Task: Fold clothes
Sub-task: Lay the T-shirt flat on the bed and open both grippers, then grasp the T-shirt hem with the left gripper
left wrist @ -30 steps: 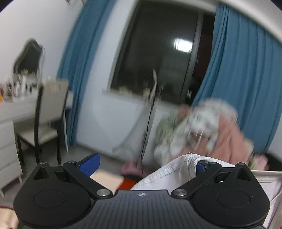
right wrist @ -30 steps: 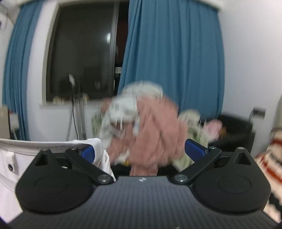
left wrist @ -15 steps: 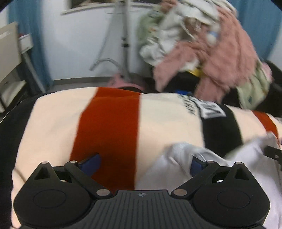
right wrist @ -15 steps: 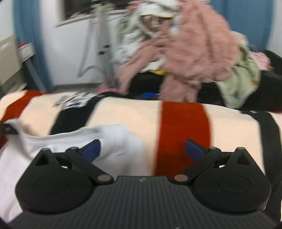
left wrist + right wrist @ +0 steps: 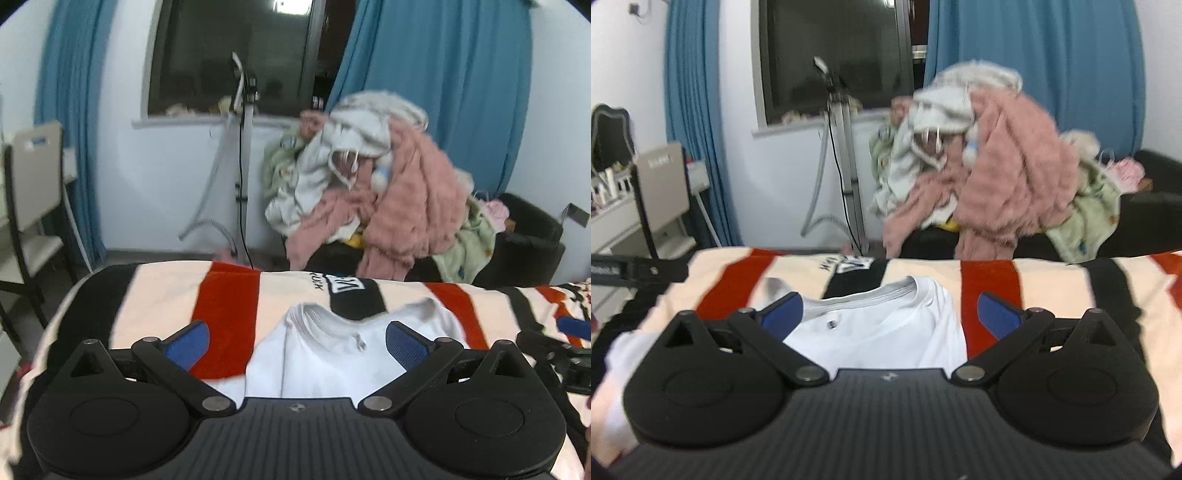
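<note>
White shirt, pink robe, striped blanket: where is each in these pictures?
White shirt (image 5: 886, 328): right wrist view, on its chest below the collar.
Pink robe (image 5: 417, 192): left wrist view, on its fluffy middle.
Striped blanket (image 5: 229, 302): left wrist view, on a red stripe.

Materials as I see them from both wrist cameras:

- Left gripper (image 5: 294, 343): matt black plastic body with a ribbed top plate, small bright metal pivot pins, blue pads (image 5: 405, 348) with a fine rough texture. My right gripper (image 5: 892, 315) is of the same make.
- White cotton-like knit shirt (image 5: 325, 362), between and ahead of the fingers: smooth, matt cloth with a ribbed collar.
- Cream, red and black striped blanket (image 5: 229, 306), under the shirt: soft, slightly napped cloth.
- Pink fluffy garment (image 5: 1015, 173), far ahead: shaggy, long pile.
- Blue curtains (image 5: 1034, 66), beyond: plain matt fabric in folds.
- Pale upright stand (image 5: 846, 155): smooth, faintly glossy, probably metal.
</note>
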The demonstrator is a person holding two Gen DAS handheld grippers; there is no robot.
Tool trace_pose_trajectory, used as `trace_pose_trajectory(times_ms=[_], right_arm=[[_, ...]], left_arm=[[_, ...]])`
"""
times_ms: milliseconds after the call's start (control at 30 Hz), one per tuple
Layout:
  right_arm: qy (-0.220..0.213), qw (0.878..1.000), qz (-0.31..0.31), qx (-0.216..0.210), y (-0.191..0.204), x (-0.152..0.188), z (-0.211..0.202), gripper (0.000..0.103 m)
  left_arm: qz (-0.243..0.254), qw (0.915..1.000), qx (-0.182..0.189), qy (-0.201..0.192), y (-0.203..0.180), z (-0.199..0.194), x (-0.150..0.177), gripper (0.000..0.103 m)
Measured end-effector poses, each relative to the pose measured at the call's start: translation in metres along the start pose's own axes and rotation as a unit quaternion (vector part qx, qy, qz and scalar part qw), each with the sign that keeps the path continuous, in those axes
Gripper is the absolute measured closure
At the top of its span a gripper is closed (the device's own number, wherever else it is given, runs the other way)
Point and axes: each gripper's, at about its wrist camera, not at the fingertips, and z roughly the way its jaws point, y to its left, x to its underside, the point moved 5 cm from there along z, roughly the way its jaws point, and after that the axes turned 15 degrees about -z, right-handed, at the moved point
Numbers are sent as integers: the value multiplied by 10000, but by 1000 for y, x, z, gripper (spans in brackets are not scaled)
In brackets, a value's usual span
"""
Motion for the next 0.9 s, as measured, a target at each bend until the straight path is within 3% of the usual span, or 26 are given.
trace_pose_trajectory(times_ms=[233,333,467,633,900], right_arm=[[-573,9982,30,159,33,30,-158,0],[-740,9970,138,185,48,52,-219,0],[-844,9962,106,184,64,85,-268,0],[-938,9953,9,251,75,113,-285,0],[-886,9958,-78,217,88,130,-276,0]], left_arm=[[110,9985,60,-536,-10,-188,70,1],[-54,9973,133,-719,-5,-252,103,1],[-14,9953,109,-957,2,-320,146,1],[-151,9946,156,-1013,10,-350,181,1],[-273,9983,-67,-512,25,-308,206,1]])
